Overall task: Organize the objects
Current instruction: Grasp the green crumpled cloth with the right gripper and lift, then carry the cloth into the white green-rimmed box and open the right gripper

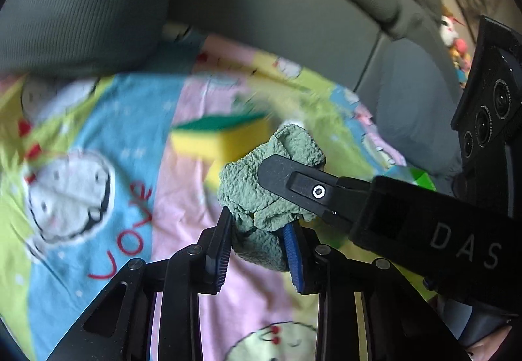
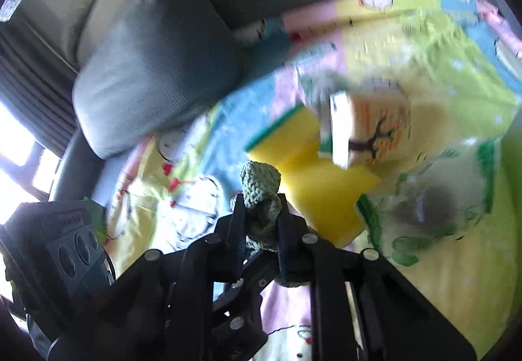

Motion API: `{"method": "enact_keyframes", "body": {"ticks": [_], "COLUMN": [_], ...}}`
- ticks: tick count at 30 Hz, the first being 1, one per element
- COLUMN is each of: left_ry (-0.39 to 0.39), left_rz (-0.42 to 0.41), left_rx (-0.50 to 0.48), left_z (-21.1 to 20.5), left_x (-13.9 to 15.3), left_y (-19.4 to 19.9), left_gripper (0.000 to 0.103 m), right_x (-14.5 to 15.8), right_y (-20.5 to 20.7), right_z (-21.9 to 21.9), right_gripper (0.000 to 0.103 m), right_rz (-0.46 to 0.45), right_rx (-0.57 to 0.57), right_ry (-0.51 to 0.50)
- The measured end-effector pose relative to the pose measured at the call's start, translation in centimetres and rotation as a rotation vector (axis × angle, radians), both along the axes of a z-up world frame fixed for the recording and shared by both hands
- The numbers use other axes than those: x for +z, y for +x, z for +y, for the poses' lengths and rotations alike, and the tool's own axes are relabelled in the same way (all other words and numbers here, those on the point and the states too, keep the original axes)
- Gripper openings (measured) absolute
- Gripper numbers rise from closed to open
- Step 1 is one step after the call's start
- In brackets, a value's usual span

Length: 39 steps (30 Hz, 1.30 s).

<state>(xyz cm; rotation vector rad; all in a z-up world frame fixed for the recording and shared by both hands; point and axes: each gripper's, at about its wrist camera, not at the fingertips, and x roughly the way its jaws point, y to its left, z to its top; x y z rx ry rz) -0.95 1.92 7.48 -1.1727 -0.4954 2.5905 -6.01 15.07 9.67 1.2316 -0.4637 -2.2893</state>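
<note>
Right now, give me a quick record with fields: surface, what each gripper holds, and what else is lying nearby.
surface: patterned sheet on a bed
left gripper: shut on green cloth
right gripper: shut on the same cloth
cloth state: bunched, lifted off the sheet between both grippers
nearby: yellow sponge, green scrub side up; small carton, blurred; clear printed bag
background: grey pillow

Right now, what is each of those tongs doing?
Left tongs: closed on the green cloth.
Right tongs: closed on the same green cloth.
</note>
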Motion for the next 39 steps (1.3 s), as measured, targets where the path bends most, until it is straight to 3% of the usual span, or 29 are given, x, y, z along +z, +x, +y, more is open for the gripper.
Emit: {"method": "enact_keyframes", "body": {"ticks": [8, 18, 28, 39], "left_ry": [-0.031, -0.060, -0.087, -0.076], "left_rz": [0.107, 0.173, 0.150, 0.082], "left_rx": [-0.113, -0.287, -0.458, -0.557], "left_z": [5.1, 12.9, 20.3, 24.7], "left_x": [5.0, 7.6, 6.7, 5.0], "left_y": [0.2, 0.6, 0.6, 0.9], "left_gripper": [0.031, 0.031, 0.031, 0.031], "right_x": [4.9, 6.8, 5.3, 3.0], "right_y": [3.3, 6.5, 8.6, 10.1], "right_z": [5.8, 14.1, 21.2, 25.8], "right_gripper": [0.016, 0.016, 0.017, 0.017], "right_rz": [0.160, 0.247, 0.218, 0.147], "right_rx": [-0.088, -0.280, -0.478, -0.613], "right_ry": [-0.101, -0.184, -0.236, -0.267]}}
